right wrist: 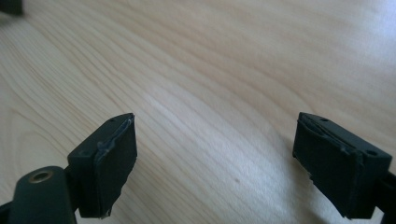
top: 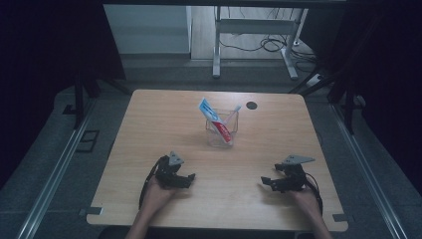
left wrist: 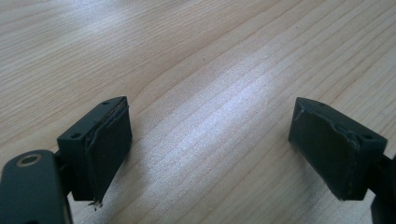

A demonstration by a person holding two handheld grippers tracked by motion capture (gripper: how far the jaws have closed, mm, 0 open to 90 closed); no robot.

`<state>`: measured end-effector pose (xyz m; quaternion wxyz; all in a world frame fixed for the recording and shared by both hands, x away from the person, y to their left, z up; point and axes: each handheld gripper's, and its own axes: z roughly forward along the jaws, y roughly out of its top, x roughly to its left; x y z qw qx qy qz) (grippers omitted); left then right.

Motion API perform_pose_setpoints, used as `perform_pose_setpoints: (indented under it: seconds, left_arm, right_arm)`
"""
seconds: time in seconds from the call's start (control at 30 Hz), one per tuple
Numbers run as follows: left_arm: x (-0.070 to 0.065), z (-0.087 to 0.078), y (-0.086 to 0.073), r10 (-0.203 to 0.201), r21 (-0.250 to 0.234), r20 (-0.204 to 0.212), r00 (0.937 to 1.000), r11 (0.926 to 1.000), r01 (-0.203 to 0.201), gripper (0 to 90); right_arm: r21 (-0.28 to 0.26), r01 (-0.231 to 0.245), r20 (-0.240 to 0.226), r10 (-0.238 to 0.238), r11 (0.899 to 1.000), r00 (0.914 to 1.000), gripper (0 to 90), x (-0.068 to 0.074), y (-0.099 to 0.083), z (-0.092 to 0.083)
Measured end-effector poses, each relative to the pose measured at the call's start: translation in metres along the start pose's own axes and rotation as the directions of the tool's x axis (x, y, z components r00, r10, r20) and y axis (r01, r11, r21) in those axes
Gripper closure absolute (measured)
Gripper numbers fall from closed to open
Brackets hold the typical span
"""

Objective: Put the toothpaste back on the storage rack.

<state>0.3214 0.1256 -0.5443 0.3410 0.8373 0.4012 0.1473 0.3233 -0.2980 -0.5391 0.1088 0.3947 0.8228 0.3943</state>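
A clear plastic cup stands near the middle of the wooden table. A blue, white and red toothpaste tube leans inside it, and a thin pale stick rises from it. My left gripper rests low at the front left, jaws pointing right, held by a hand. Its black pads stand wide apart over bare wood in the left gripper view. My right gripper sits at the front right, jaws pointing left. The right gripper's pads are also spread with nothing between them.
A small dark round hole marks the table's far right part. Metal rails run along the floor on both sides. A white desk frame with cables stands beyond the table.
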Motion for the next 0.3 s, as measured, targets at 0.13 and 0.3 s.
perform_pose_setpoints:
  seconds: [0.13, 0.3]
  left_arm:
    - [0.000, 0.000, 0.000, 0.000, 0.000, 0.000, 1.0000, 1.0000, 0.000, 13.4]
    - [0.000, 0.000, 0.000, -0.024, 0.002, -0.027, 0.9994, 0.9997, 0.024, 12.8]
  right_arm:
    - [0.001, 0.038, 0.037, -0.038, 0.999, 0.9986, 13.7, 0.004, -0.002, 0.002]
    - [0.030, 0.102, 0.083, -0.104, 0.994, 0.9911, 12.1, 0.011, -0.002, 0.005]
